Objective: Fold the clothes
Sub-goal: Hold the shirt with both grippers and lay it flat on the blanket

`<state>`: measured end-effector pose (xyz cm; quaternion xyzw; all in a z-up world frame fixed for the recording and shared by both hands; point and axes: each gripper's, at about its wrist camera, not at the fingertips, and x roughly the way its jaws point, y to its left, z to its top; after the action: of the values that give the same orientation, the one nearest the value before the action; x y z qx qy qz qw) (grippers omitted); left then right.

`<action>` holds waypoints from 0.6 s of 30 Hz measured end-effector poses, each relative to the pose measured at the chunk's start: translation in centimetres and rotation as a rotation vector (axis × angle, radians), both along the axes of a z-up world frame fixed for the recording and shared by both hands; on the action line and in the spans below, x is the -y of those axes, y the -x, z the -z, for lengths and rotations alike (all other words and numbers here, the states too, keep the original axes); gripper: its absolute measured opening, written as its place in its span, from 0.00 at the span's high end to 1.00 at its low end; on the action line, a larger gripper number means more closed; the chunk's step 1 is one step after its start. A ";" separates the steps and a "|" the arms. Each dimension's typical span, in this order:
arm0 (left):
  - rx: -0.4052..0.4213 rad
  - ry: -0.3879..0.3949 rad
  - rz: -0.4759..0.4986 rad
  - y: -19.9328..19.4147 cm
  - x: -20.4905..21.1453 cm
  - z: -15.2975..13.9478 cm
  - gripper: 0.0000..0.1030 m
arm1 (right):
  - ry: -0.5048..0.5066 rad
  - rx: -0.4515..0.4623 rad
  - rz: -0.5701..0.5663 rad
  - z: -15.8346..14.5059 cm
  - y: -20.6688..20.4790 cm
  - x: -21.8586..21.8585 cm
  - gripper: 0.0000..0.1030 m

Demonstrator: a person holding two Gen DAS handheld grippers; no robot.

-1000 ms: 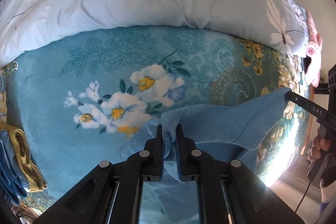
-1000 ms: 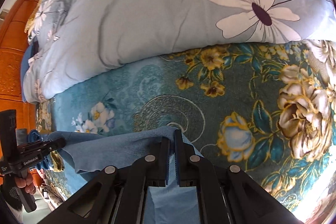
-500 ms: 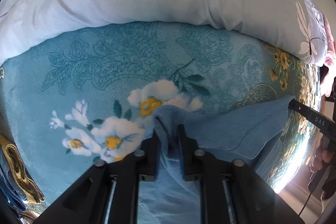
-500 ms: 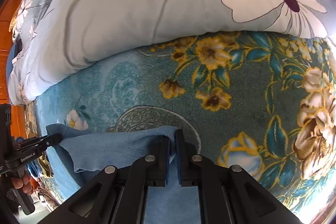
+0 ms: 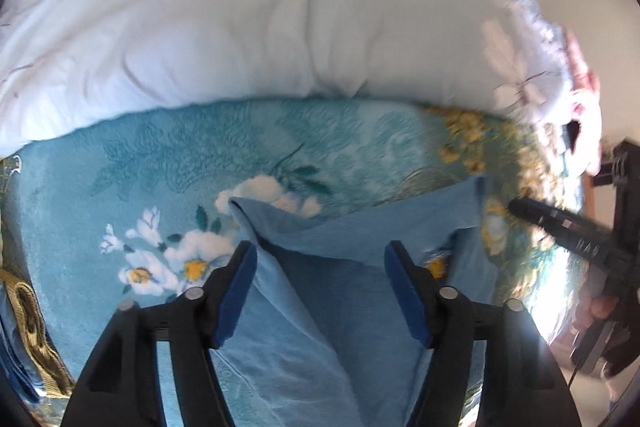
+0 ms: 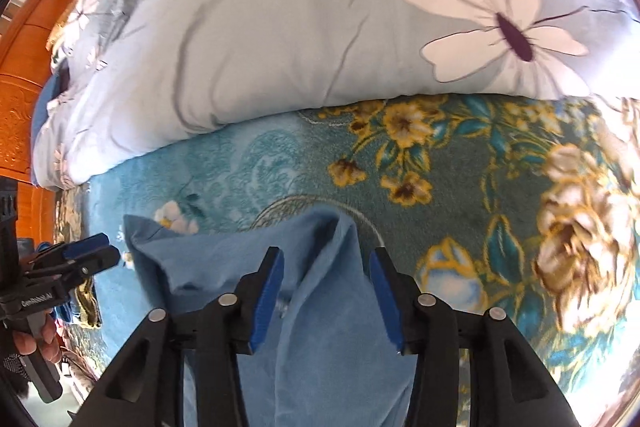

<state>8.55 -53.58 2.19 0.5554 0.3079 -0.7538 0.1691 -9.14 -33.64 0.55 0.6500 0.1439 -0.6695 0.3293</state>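
A light blue garment [image 5: 340, 267] lies on the teal floral blanket [image 5: 160, 167], its far edge folded over toward the pillows. It also shows in the right wrist view [image 6: 320, 287]. My left gripper [image 5: 320, 251] is open, with the cloth lying loose between its blue pads. My right gripper [image 6: 326, 259] is open too, above the garment's right corner. Each gripper shows in the other's view: the right gripper [image 5: 520, 207] at the garment's right end, the left gripper [image 6: 108, 247] at its left end.
A big pale quilt with white flowers [image 6: 320, 27] lies along the back of the bed. An orange wooden headboard [image 6: 24, 67] stands at the left. Olive and blue clothes [image 5: 24, 327] lie at the bed's left edge.
Both grippers carried the garment's edge forward toward the quilt, then opened and let it go. The cloth now rests on the blanket.
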 end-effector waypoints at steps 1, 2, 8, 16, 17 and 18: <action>-0.037 0.019 -0.002 -0.6 -0.6 -0.9 0.30 | 0.014 -0.020 0.006 -0.9 -0.7 -0.7 0.45; -0.065 0.036 -0.001 -1.2 -1.1 -1.7 0.30 | 0.033 -0.041 0.012 -1.9 -1.5 -1.4 0.39; -0.140 0.070 0.015 -5.4 -5.1 -3.7 0.30 | 0.093 -0.122 0.067 -4.9 -8.7 -5.9 0.26; -0.130 0.059 0.013 -12.0 -10.4 -2.5 0.17 | 0.037 -0.064 0.094 -2.2 -18.6 -11.5 0.16; -0.118 0.058 0.019 -12.7 -11.1 -2.1 0.16 | 0.024 -0.054 0.084 -1.5 -19.7 -11.9 0.16; -0.107 0.055 0.028 -13.3 -11.9 -1.7 0.15 | 0.008 -0.047 0.072 -0.7 -20.7 -12.4 0.16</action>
<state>21.81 -41.72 3.92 0.5137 0.2878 -0.7928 0.1570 11.60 -21.27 1.26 0.6374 0.1252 -0.6967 0.3042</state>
